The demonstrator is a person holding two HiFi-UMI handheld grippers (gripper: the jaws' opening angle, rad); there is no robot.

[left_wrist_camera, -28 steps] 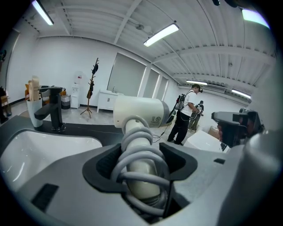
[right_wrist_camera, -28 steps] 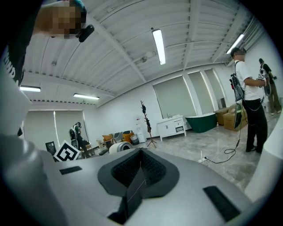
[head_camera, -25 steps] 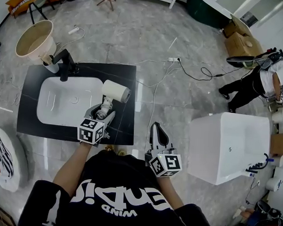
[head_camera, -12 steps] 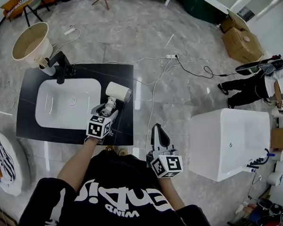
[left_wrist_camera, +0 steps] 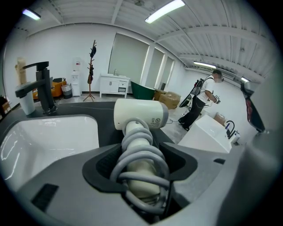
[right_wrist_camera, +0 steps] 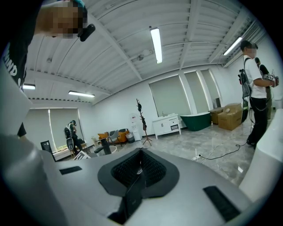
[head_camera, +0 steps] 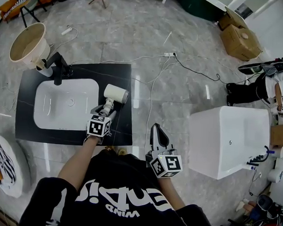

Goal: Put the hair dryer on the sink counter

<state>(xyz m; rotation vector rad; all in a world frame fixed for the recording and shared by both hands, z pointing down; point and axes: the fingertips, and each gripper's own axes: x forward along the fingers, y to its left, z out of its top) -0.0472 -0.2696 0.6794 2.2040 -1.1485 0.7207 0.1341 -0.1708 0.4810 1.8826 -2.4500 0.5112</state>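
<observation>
A cream hair dryer (head_camera: pixel 115 94) with its grey cord wound round the handle is over the black sink counter (head_camera: pixel 127 76), on the strip right of the white basin (head_camera: pixel 51 117). My left gripper (head_camera: pixel 105 114) is shut on its handle, barrel pointing away from me. In the left gripper view the hair dryer (left_wrist_camera: pixel 140 114) fills the space between the jaws of the left gripper (left_wrist_camera: pixel 141 163); I cannot tell whether its barrel touches the counter. My right gripper (head_camera: pixel 157 134) is shut and holds nothing, over the floor right of the counter, its jaws closed together in the right gripper (right_wrist_camera: pixel 140 170) view.
A black faucet (head_camera: pixel 59 65) stands at the basin's far left, with a beige bowl-shaped basin (head_camera: pixel 27 42) behind it. A large white fixture (head_camera: pixel 227 138) stands to the right. Cables (head_camera: pixel 152 87) trail over the marble floor. A person (head_camera: pixel 256 88) stands at far right.
My left gripper has edged a little forward and right with the hair dryer still in it. The right gripper has hardly moved.
</observation>
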